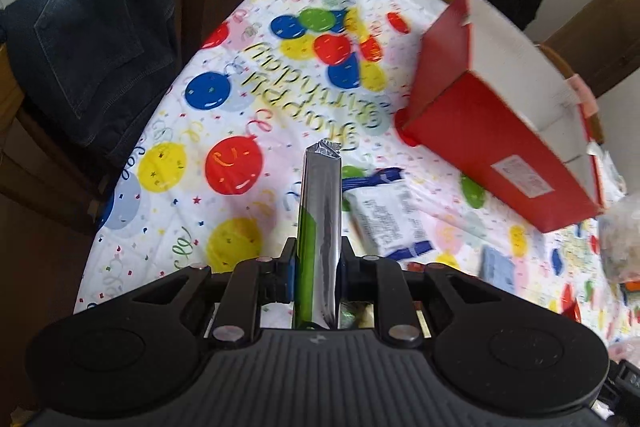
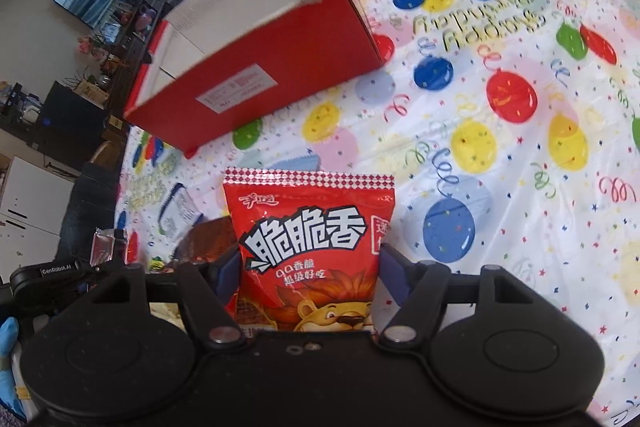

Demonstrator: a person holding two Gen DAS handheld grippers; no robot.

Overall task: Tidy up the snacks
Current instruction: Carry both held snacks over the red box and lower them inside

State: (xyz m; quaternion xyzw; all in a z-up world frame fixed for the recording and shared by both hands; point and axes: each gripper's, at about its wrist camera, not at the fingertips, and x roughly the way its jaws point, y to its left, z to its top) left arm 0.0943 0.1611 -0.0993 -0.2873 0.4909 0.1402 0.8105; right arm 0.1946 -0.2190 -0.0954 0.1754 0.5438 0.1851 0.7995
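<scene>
We have a snack in each gripper, and the move ahead turns on where the red box lies from each one.

In the left wrist view, the left gripper (image 1: 318,267) is clenched on a thin silver packet (image 1: 322,227) with a green stripe. The packet stands edge-on between the pads, its long axis running straight out along the fingers, crimped end far from us. The box (image 1: 496,147) lies to the right and farther off, well apart from the packet, with its white-lined opening (image 1: 516,59) facing up and away. So we judge the left hand must swing right and forward to reach over the rim.

In the right wrist view, the right gripper (image 2: 310,267) grasps a red bag (image 2: 310,239) with a lion on it, pads pressing its two side edges, the jaws standing fairly wide because the bag is broad. The bag's sealed top edge points away from us. Here the same box (image 2: 256,83) lies far and to the left, its opening toward the far left.

The box thus sits between the two hands. Neither looks clearly nearer.

More snacks lie on the balloon tablecloth (image 1: 240,115) near the left gripper: a white packet (image 1: 384,217) with blue ends just right of the silver one. We judge both held snacks are lifted clear of the cloth, though the views do not show the gap plainly.
</scene>
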